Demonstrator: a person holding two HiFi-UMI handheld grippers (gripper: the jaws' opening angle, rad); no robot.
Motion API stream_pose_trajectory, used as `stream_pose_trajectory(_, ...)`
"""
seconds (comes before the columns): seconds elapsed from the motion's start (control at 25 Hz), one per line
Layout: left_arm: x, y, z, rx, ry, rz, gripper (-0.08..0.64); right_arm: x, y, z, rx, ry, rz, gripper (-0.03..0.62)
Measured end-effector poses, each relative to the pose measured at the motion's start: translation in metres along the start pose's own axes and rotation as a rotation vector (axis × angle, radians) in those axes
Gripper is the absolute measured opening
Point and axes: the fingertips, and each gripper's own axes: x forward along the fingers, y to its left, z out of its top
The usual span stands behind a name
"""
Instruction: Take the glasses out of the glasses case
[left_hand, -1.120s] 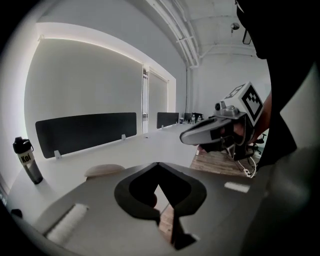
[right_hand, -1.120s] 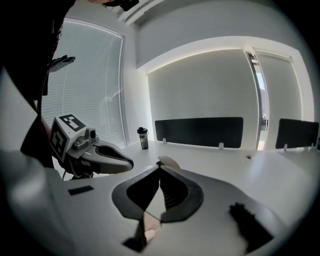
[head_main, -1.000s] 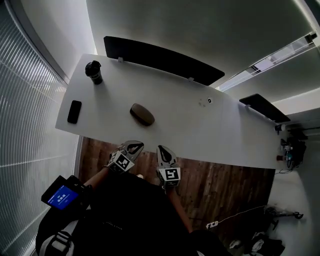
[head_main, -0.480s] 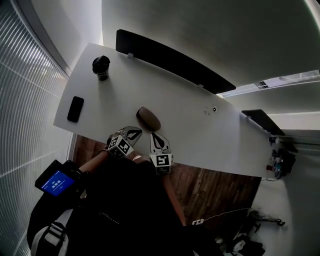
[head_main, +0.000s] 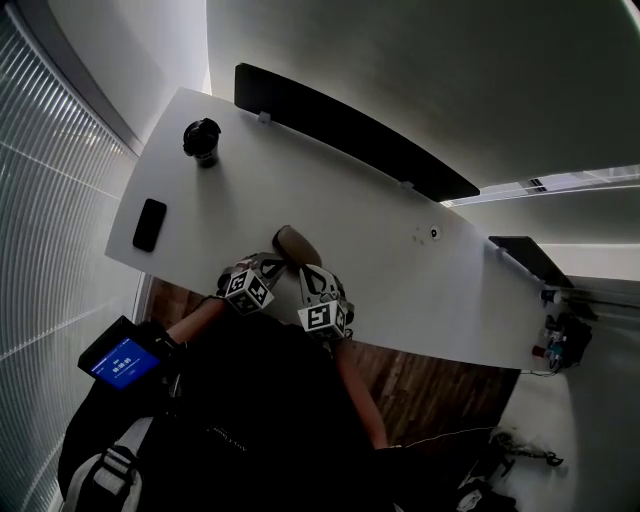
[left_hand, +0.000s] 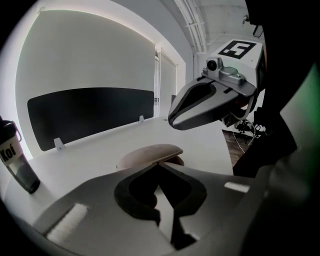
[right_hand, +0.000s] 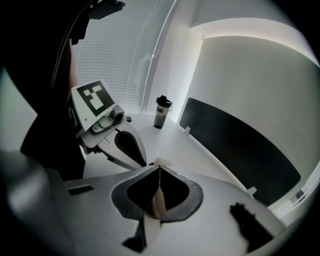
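Head view, L claw (head_main: 272, 263) shut, R claw (head_main: 308, 272) shut, by case (head_main: 292, 242)

Table (head_main: 400, 270): long and white, stretching right across the head view.
Bottle (head_main: 202, 141): dark, upright near the table's far left corner.
Phone (head_main: 149, 224): black, lying flat by the left edge, well apart from the bottle.
Divider panel (head_main: 350, 130): black, standing along the far edge.
Floor (head_main: 420, 385): wood planks.
Blinds (head_main: 50, 250): pale slats, left side.
Small device (head_main: 122, 360): screen glowing blue, low left.
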Motion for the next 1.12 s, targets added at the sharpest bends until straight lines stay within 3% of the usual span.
stream_pose_trajectory(0.12,0.013,0.005,-0.003,-0.022,0.015,0.007,0.008,0.014,0.003,-0.003,-0.083,0.028,0.038,0.009)
stream_pose_trajectory(0.44,0.041,0.007,-0.027,-0.052,0.085,-0.019,0.008,0.036,0.000,-0.019,-0.167,0.101,0.069,0.011)
stream_pose_trajectory(0.52,0.043,0.006,-0.030,-0.068,0.086,-0.016,0.008,0.040,0.001,-0.022,-0.202,0.122,0.070,0.056)
stream_pose_trajectory(0.64,0.045,0.008,-0.021,-0.082,0.060,-0.009,0.008,0.045,0.000,-0.024,-0.217,0.147,0.064,0.112)
stream_pose_trajectory(0.92,0.062,0.006,-0.030,-0.200,0.091,-0.060,0.020,0.054,-0.004,-0.032,-0.221,0.188,0.085,0.117)
stream_pose_trajectory(1.12,0.072,0.008,-0.024,-0.205,0.108,-0.067,0.018,0.056,-0.005,-0.035,-0.265,0.214,0.137,0.120)
